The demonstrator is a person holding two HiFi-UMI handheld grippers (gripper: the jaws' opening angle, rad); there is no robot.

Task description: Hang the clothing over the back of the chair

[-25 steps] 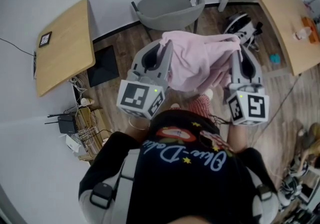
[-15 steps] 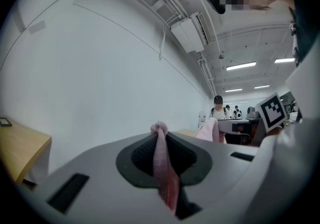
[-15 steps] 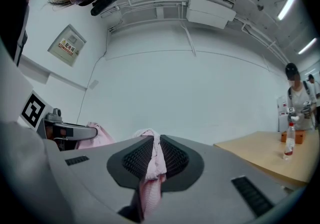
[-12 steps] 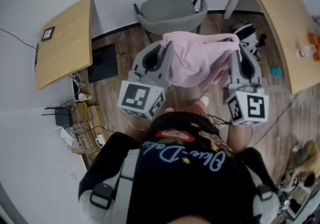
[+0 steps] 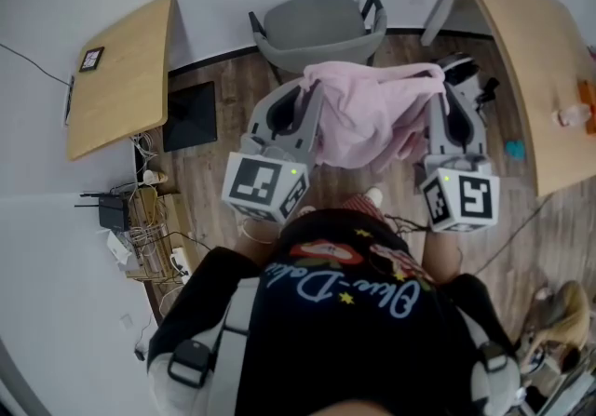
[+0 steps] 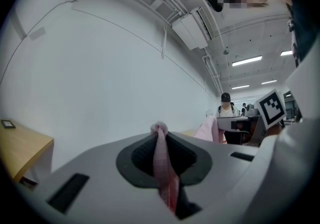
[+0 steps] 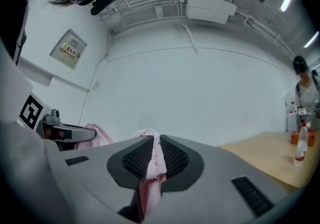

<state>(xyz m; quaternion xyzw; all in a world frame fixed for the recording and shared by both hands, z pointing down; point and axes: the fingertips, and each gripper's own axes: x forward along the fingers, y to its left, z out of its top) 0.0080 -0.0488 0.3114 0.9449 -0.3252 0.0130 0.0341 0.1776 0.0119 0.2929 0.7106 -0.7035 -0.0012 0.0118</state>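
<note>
A pink garment [image 5: 368,112] hangs stretched between my two grippers in the head view, just in front of the grey chair [image 5: 317,28] that stands by the white wall. My left gripper [image 5: 309,88] is shut on the garment's left edge, and a pink fold [image 6: 161,160] is pinched between its black pads. My right gripper [image 5: 438,84] is shut on the right edge, with another fold [image 7: 152,160] squeezed between its pads. Both grippers point level toward the wall. The cloth sags between them above the wooden floor.
A wooden desk [image 5: 116,79] stands at the left, with a black panel [image 5: 191,116] and a tangle of cables and boxes [image 5: 140,228] beside it. Another wooden table [image 5: 526,60] with a bottle [image 7: 300,143] is at the right. A small wheeled machine [image 5: 466,74] sits under it.
Both grippers, still shut on the garment, have moved forward toward the chair and wall; the chair now lies closer to the cloth's far edge.
</note>
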